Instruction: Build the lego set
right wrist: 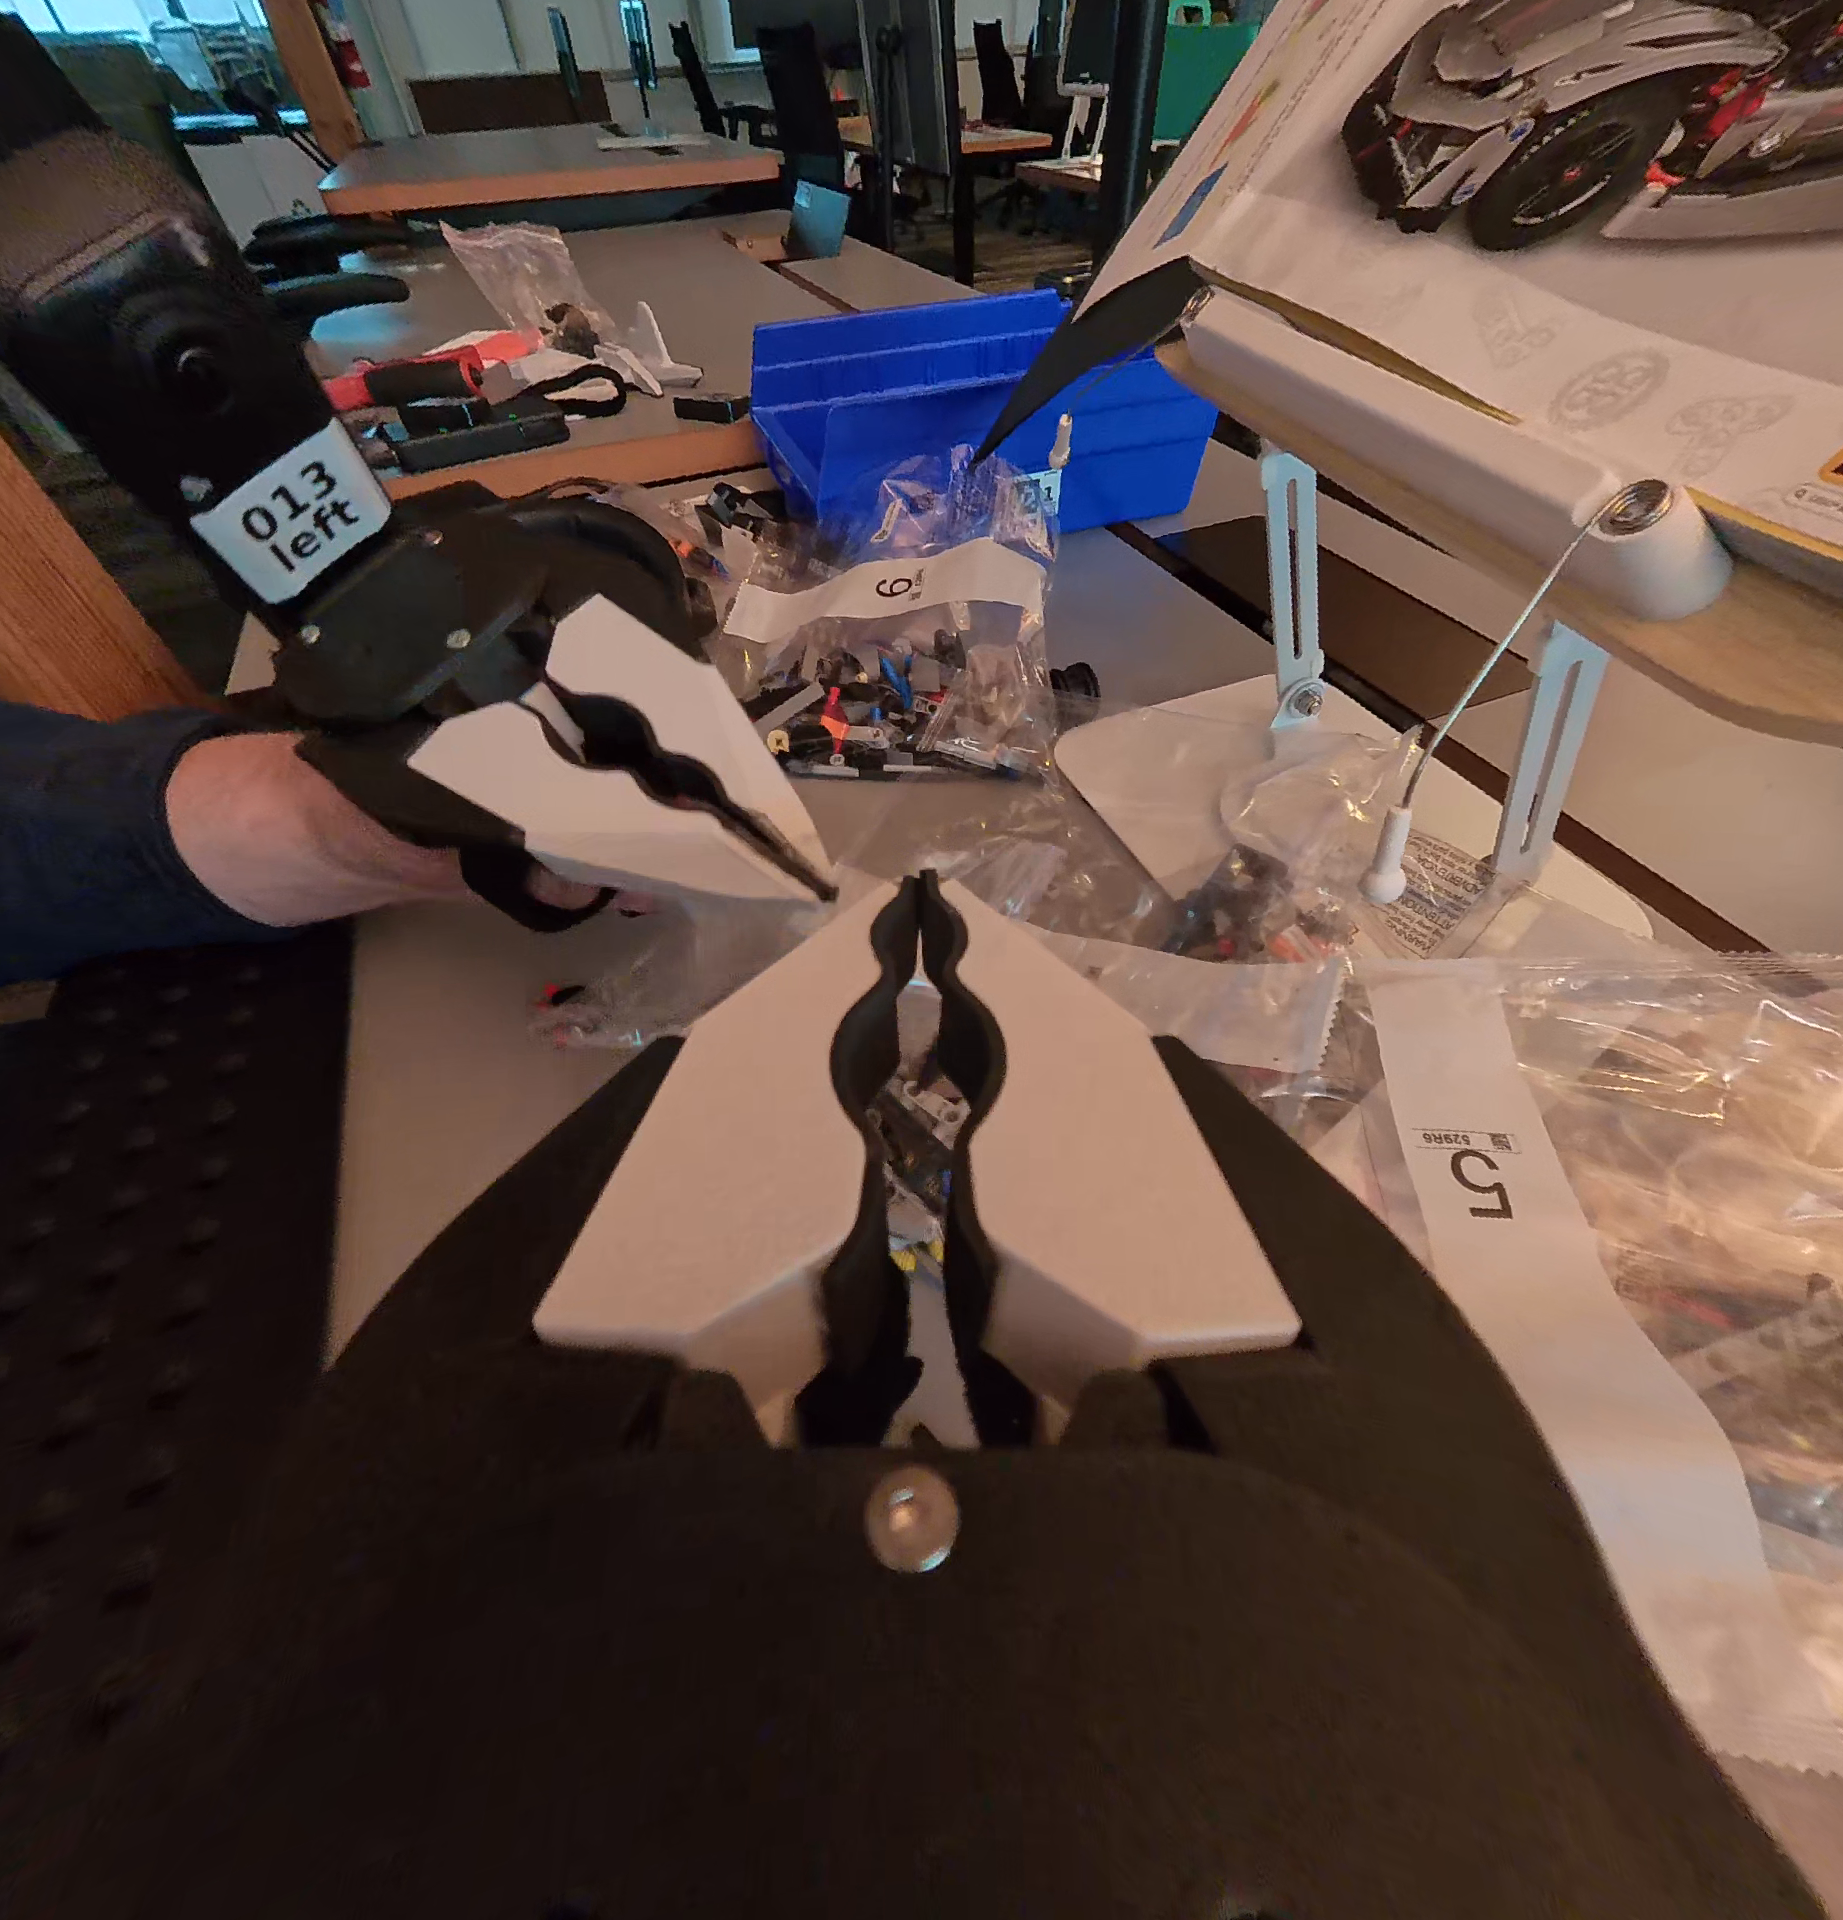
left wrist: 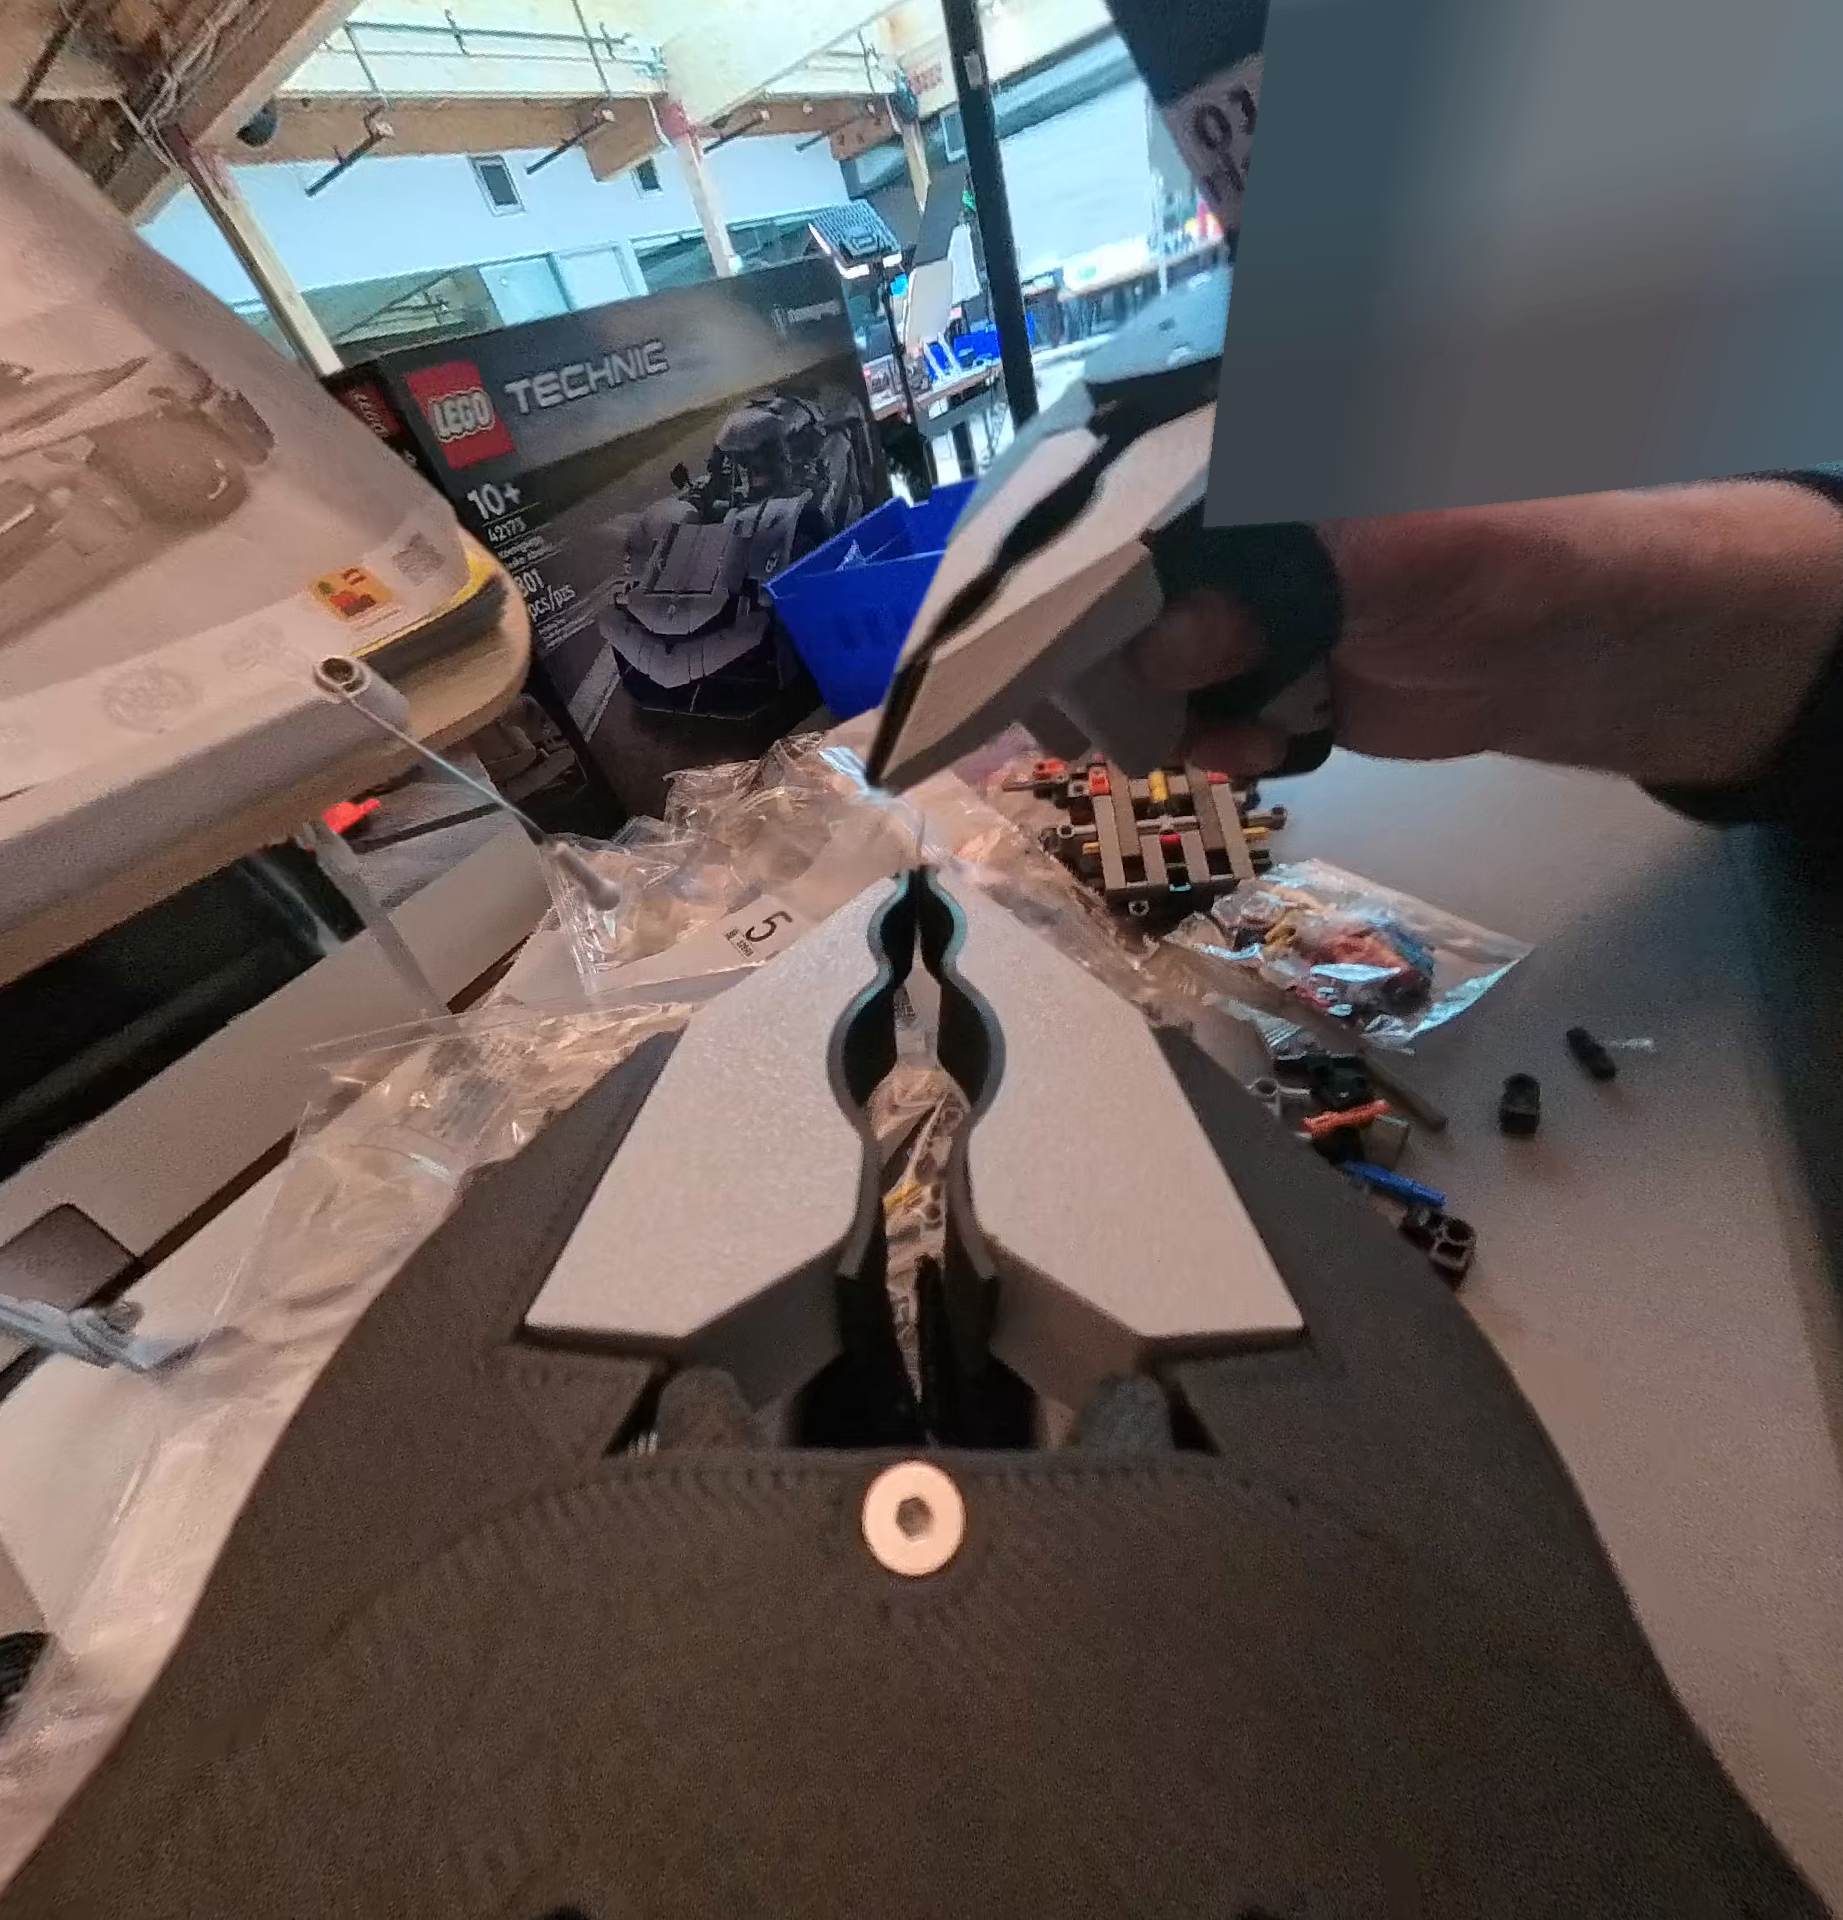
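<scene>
I am pinching the top edge of a clear plastic parts bag (right wrist: 917,1132) with both tools: the left gripper (left wrist: 915,878) has its jaws pressed together on the film, and the right gripper (right wrist: 917,883) is clamped on the same edge just beside it, tips almost touching. To open it cleanly I am judging that I should keep both pinches firm and pull apart slowly, low over the table (left wrist: 1644,1195), so the small pieces do not scatter. The half-built grey frame (left wrist: 1156,831) is sitting beyond the bag, near the loose pieces (left wrist: 1353,1101).
</scene>
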`<action>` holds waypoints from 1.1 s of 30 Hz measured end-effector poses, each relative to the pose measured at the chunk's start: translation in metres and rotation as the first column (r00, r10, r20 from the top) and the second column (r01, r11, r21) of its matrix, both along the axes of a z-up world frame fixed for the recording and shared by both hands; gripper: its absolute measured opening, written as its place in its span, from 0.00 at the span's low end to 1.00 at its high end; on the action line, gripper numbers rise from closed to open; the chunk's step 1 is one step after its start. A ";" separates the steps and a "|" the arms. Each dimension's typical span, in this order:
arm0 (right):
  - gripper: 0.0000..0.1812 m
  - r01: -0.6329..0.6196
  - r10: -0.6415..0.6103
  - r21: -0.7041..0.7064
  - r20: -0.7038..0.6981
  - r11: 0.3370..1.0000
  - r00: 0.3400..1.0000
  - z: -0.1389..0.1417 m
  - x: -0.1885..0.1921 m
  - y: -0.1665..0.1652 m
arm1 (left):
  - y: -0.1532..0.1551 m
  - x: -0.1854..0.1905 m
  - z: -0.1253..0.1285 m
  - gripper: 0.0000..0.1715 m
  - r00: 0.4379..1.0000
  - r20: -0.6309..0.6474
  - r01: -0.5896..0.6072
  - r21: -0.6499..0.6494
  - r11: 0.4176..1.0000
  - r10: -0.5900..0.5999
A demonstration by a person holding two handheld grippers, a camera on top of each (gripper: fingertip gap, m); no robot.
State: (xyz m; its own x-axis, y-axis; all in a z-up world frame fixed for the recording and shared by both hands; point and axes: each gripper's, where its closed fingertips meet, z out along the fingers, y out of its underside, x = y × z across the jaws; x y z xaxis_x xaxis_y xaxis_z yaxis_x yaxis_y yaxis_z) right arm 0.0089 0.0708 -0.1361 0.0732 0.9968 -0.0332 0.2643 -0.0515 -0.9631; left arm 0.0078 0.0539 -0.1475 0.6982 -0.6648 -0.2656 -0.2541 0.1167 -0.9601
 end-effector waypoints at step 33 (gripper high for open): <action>0.03 -0.164 0.146 -0.170 -0.110 0.972 0.983 0.003 -0.010 -0.022 | -0.005 -0.001 0.012 0.00 0.987 0.149 0.070 -0.033 0.997 -0.064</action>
